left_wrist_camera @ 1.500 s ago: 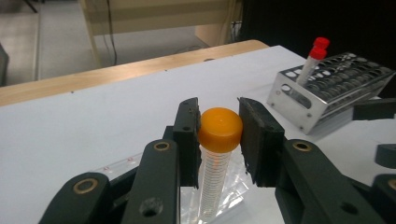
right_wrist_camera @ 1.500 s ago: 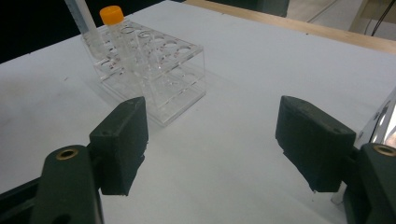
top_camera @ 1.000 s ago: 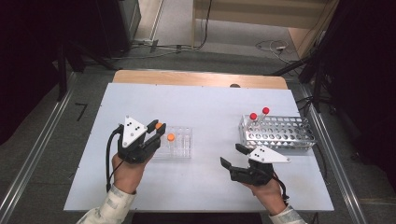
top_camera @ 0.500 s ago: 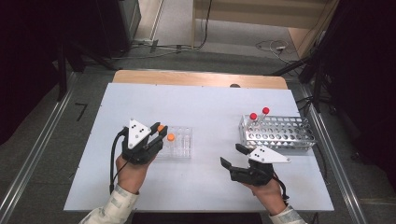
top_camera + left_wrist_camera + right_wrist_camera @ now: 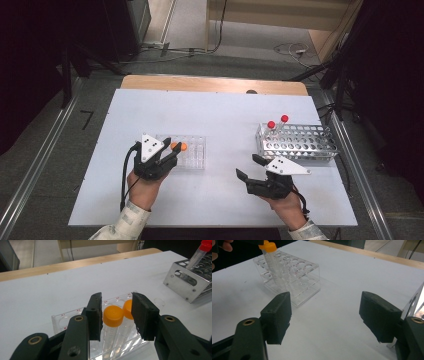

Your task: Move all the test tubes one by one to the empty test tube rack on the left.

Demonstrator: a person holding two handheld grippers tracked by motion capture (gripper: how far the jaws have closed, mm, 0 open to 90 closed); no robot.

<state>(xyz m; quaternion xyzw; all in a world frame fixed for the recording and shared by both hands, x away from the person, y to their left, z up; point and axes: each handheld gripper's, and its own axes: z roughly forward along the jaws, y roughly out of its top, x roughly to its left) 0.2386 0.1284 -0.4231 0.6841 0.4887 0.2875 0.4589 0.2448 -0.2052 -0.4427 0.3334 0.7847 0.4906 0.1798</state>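
Observation:
Two orange-capped tubes stand in a clear plastic rack (image 5: 192,152) left of centre. My left gripper (image 5: 171,148) is open, its jaws on either side of the near tube's orange cap (image 5: 113,314) with a small gap on each side. The second orange cap (image 5: 127,308) is partly hidden behind one jaw. My right gripper (image 5: 247,166) hovers wide open over bare table, holding nothing. It points toward the clear rack (image 5: 292,275), which is well ahead of its jaws. A metal rack (image 5: 297,142) at the right holds two red-capped tubes (image 5: 277,122).
The white table (image 5: 225,115) has bare room between the two racks and along the far side. Its wooden far edge (image 5: 215,82) lies behind. The metal rack's corner (image 5: 418,303) is close beside my right gripper.
My left gripper has come down and slightly right, and the near orange cap has come down with it, level with the other cap in the clear rack. The right gripper has not moved.

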